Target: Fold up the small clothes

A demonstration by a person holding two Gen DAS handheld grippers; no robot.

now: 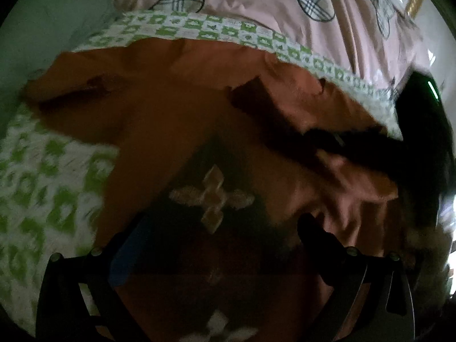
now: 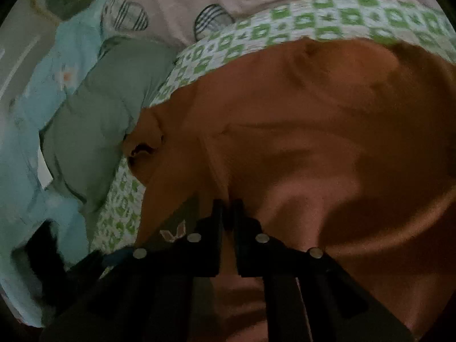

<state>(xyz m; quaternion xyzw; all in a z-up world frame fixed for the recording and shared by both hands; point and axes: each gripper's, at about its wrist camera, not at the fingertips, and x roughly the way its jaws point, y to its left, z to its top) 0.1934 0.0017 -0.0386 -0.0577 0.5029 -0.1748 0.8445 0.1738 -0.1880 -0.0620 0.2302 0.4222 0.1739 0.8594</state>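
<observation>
A bed is covered by a green-and-white checked sheet (image 1: 42, 188), with a pink quilt (image 1: 256, 2) printed with plaid hearts lying beyond it. An orange garment (image 1: 176, 105) is spread on the sheet and fills most of both views. Only in the right wrist view are a grey-green pillow (image 2: 108, 108) and pale blue bedding (image 2: 40, 131) seen beside the bed's edge. Only in the left wrist view is the garment's dark panel with pale cross motifs (image 1: 212, 196) shown, between the widely parted jaws of the left gripper (image 1: 225, 228). The right gripper (image 2: 228, 208) is seen with its jaws clamped on a fold of the orange garment.
</observation>
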